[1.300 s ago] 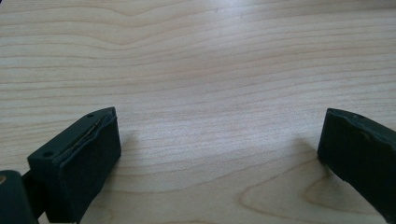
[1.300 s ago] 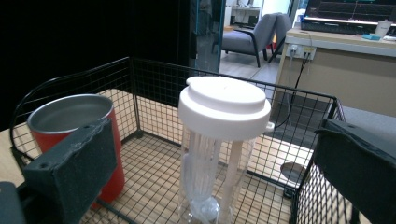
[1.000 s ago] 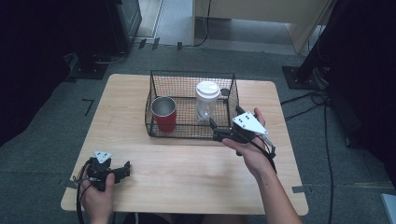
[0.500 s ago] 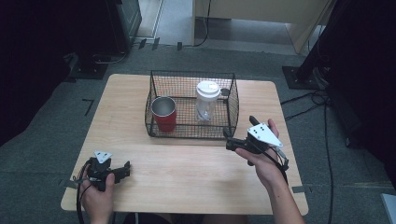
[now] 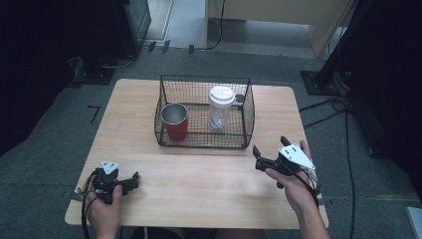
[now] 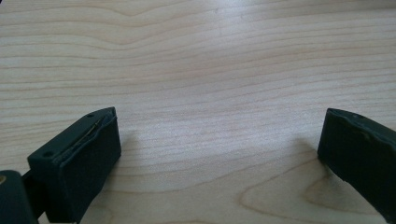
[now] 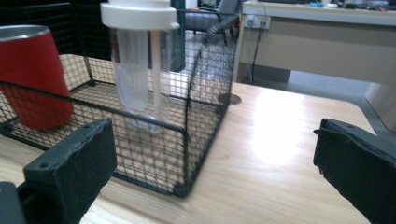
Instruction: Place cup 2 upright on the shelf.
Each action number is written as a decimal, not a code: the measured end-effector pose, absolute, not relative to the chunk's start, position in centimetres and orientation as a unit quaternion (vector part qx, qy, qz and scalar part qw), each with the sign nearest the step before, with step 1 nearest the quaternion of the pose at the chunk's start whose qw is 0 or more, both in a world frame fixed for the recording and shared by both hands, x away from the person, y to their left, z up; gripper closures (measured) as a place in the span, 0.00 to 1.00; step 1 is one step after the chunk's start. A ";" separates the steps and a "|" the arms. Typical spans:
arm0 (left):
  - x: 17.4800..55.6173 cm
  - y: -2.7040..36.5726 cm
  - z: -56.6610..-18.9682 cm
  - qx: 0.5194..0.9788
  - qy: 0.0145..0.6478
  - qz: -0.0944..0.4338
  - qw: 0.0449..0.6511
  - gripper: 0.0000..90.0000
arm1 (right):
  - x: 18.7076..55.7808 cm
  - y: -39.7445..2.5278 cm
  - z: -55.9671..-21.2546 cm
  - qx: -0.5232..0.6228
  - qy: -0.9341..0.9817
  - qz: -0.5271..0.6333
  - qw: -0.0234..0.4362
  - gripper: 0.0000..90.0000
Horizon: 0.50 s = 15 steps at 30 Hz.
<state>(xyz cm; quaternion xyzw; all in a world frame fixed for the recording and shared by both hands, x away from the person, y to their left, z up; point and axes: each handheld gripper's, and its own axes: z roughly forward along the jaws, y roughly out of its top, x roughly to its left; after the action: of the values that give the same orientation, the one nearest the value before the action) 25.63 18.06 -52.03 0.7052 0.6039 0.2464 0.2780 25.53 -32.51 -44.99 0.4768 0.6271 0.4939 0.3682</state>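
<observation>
A black wire basket (image 5: 201, 140) stands at the back middle of the wooden table (image 5: 209, 184). Inside it, a red metal cup (image 5: 174, 122) is upright on the left and a clear bottle with a white lid (image 5: 220, 107) on the right. My right gripper (image 5: 258, 158) hovers open near the basket's front right corner, apart from it and holding nothing. In the right gripper view, the basket (image 7: 154, 154), cup (image 7: 32, 79) and bottle (image 7: 135, 60) lie ahead to the left of the open right gripper (image 7: 215, 149). My left gripper (image 5: 134, 180) rests open at the table's near left corner; the left gripper (image 6: 219, 135) faces bare wood.
The table's near edge runs just below both hands. Cables (image 5: 343, 107) trail across the grey floor at the right. A light wooden desk (image 5: 278, 20) stands beyond the table, and dark equipment (image 5: 132, 25) at the back left.
My right gripper has drawn back from the basket's right side toward the near right of the table, still open. The left gripper has not moved.
</observation>
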 end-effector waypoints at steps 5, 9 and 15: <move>25.6 18.1 -52.0 0.705 0.604 0.246 0.278 0.00 | 24.7 -34.0 -46.0 0.493 0.620 0.487 0.367 0.00; 25.6 18.1 -52.0 0.705 0.604 0.247 0.278 0.00 | 24.1 -35.1 -46.9 0.505 0.618 0.478 0.367 0.00; 25.6 18.0 -52.0 0.705 0.604 0.247 0.279 0.00 | 23.1 -36.6 -48.3 0.523 0.613 0.467 0.363 0.00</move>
<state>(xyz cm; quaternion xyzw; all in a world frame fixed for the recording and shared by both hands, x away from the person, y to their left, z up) 25.63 18.05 -52.05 0.7045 0.6041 0.2472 0.2785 23.08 -36.64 -48.28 0.5231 0.6133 0.4674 0.3628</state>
